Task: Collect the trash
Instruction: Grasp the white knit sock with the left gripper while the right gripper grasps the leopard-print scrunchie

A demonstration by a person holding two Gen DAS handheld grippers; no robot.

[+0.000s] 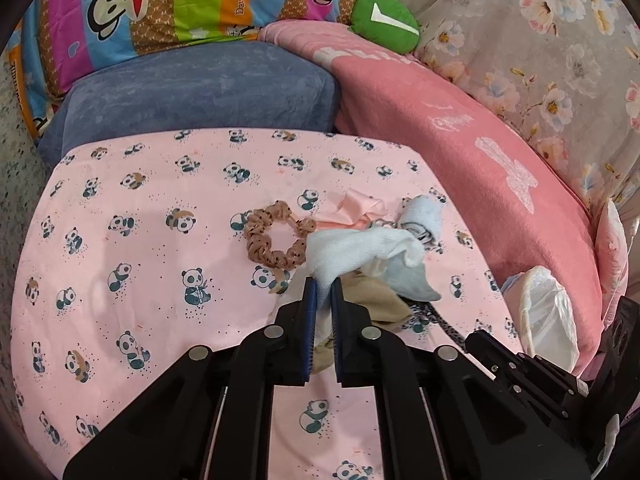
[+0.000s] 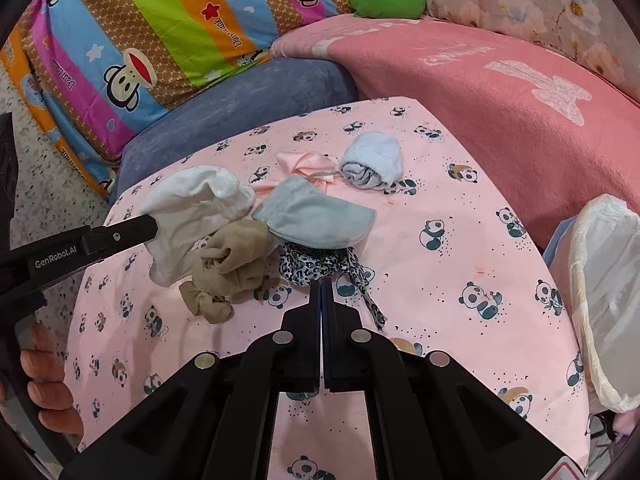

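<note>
On the pink panda-print sheet (image 1: 152,208) lies a heap of small cloth items. My left gripper (image 1: 324,285) is shut on a white sock (image 1: 344,252); in the right wrist view the same gripper (image 2: 154,225) pinches that white sock (image 2: 192,212) from the left. My right gripper (image 2: 322,283) is shut, its tips pinching the edge of a leopard-print hair band (image 2: 308,266). A beige stocking (image 2: 230,266), a grey sock (image 2: 316,220), a rolled light-blue sock (image 2: 372,160), a pink ribbon bow (image 2: 300,162) and a brown scrunchie (image 1: 276,240) lie around them.
A bin lined with a white plastic bag (image 2: 608,300) stands at the right edge of the sheet. A blue cushion (image 1: 200,92), a pink blanket (image 1: 460,152) and striped bedding (image 1: 160,4) border the far side. A hand (image 2: 44,376) holds the left gripper.
</note>
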